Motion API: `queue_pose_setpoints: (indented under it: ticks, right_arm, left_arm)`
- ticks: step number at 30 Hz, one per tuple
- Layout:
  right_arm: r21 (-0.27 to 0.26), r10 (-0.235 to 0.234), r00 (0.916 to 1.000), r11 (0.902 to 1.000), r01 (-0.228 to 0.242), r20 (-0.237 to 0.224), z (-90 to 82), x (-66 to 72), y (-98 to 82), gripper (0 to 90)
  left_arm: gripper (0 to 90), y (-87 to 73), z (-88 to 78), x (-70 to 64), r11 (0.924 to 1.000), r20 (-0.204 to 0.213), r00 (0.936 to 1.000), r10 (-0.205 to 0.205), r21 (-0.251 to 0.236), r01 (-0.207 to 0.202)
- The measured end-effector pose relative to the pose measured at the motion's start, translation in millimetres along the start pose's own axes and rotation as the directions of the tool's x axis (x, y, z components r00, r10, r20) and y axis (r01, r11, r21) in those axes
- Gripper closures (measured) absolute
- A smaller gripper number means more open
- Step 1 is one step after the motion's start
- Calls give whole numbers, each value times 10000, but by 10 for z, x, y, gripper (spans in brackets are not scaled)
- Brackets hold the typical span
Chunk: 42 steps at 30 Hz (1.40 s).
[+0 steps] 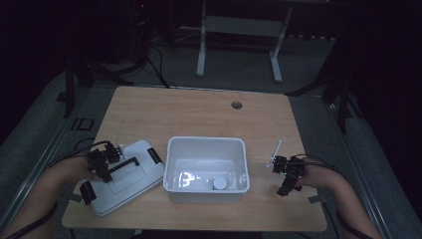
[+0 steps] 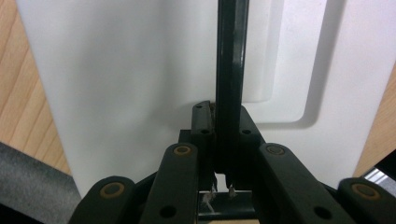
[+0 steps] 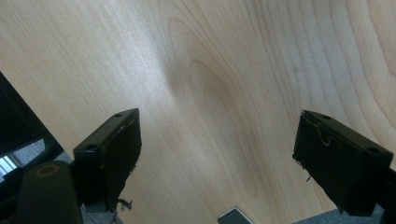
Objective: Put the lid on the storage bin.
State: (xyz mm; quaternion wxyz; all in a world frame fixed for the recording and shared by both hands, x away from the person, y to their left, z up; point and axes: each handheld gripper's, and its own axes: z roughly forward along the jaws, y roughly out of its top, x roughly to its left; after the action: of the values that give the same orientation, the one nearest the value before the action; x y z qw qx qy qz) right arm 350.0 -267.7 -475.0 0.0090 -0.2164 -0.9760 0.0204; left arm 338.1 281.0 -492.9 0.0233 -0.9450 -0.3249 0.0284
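- Clamping down on the black handle [image 2: 229,70] of the white lid [image 1: 128,175]: left gripper [image 1: 105,163] shut tight around the bar, both jaws pressed flat against its sides in the left gripper view.
- Lying flat on the wooden table [image 1: 199,112], that lid, at the near left corner, just beside the left wall of the white tub [image 1: 207,164], turned at a slant to the table edge.
- Showing black clips at two lid edges, one toward the tub, one toward the person.
- Hovering at the right of the tub, well apart from it: right gripper [image 1: 287,172], jaws spread wide, nothing between them, bare wood grain beneath in the right gripper view.
- Sitting open in the middle of the table, the tub, with a small round white thing [image 1: 220,183] on its floor near the front wall.
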Motion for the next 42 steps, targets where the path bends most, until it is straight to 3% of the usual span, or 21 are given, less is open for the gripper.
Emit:
queue_pose_setpoints:
  ticks: [5, 11, 14, 17, 22, 29, 34, 42]
  right_arm:
    - [106, -18, 10000, 9999, 18, 52, 4, -1, 14, 150]
    - [36, 44, 9999, 10000, -44, 137, -35, -9, 21, 150]
    - [35, 71, 10000, 10000, -71, 46, -34, -3, 19, 158]
    - [60, 39, 10000, 10000, -38, -14, -21, -2, 11, 158]
    - [57, 69, 10000, 10000, -69, -30, -17, -4, 9, 158]
    - [-22, 35, 10000, 10000, -35, -57, -29, 7, 28, 158]
    - [-92, 32, 10000, 10000, -32, 19, -61, 8, 40, 158]
    - [-104, 3, 10000, 9999, -2, 37, -61, 11, 48, 158]
  left_arm:
    - [836, -34, -21, 50, 9994, 261, 9996, -120, -335, 129]
    - [837, -77, -160, 66, 9981, 159, 9998, -120, -594, 129]
    - [837, -136, -337, 39, 9965, 235, 9997, -86, -827, 105]
    - [837, -192, -520, 8, 9970, 179, 9998, -1, -768, 15]
    - [836, -276, -844, -38, 9975, -359, 9993, 109, -701, -134]
    - [836, -330, -1253, -124, 9928, -549, 9978, 364, -1117, -424]
    - [836, -263, -1452, -199, 9907, -766, 9953, 595, -1181, -683]
    - [836, 12, -1572, -375, 9822, -947, 9872, 1283, -1253, -1397]
